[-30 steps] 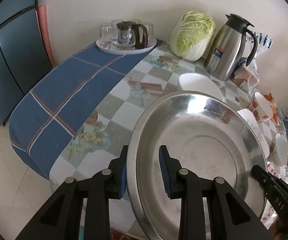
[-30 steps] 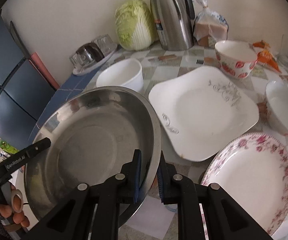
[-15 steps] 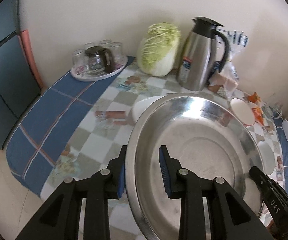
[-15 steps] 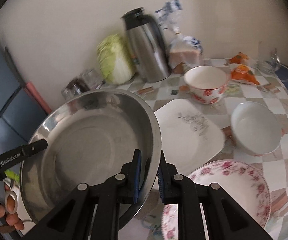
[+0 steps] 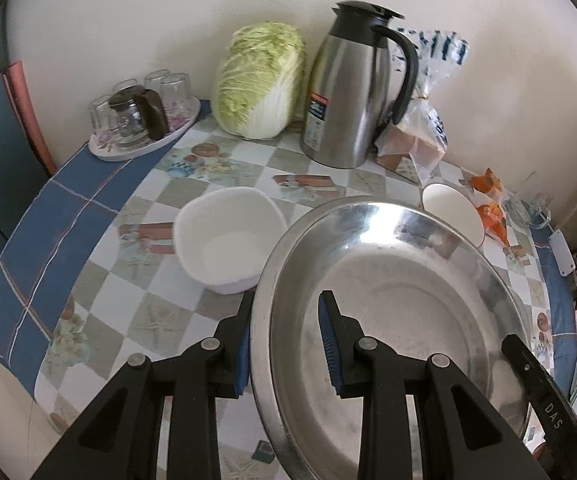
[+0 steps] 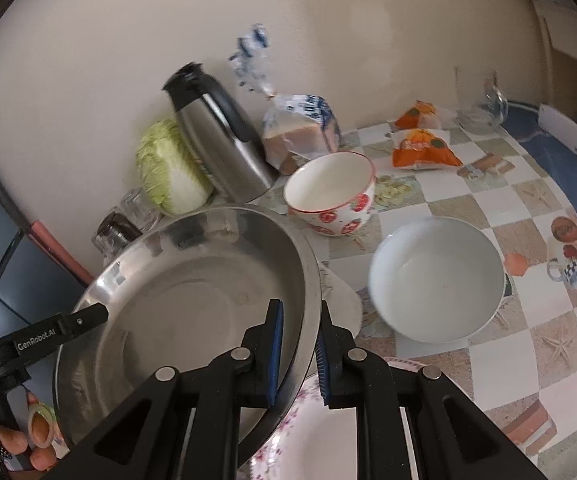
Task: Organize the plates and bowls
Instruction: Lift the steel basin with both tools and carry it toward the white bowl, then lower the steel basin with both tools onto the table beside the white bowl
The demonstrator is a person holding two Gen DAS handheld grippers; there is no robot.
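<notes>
Left wrist: left hand-held gripper (image 5: 284, 340) grasping steel basin (image 5: 400, 280) rim | right hand-held gripper (image 6: 297, 354) likewise

White letters "DAS" are showing on the black arm of the right gripper (image 5: 544, 402), at the lower right of the left wrist view. White letters "GenRobot.AI" are showing on the black arm of the left gripper (image 6: 54, 330), at the left of the right wrist view. The flask (image 5: 348, 92) is carrying a red and blue label, but its print is staying too small to read.
</notes>
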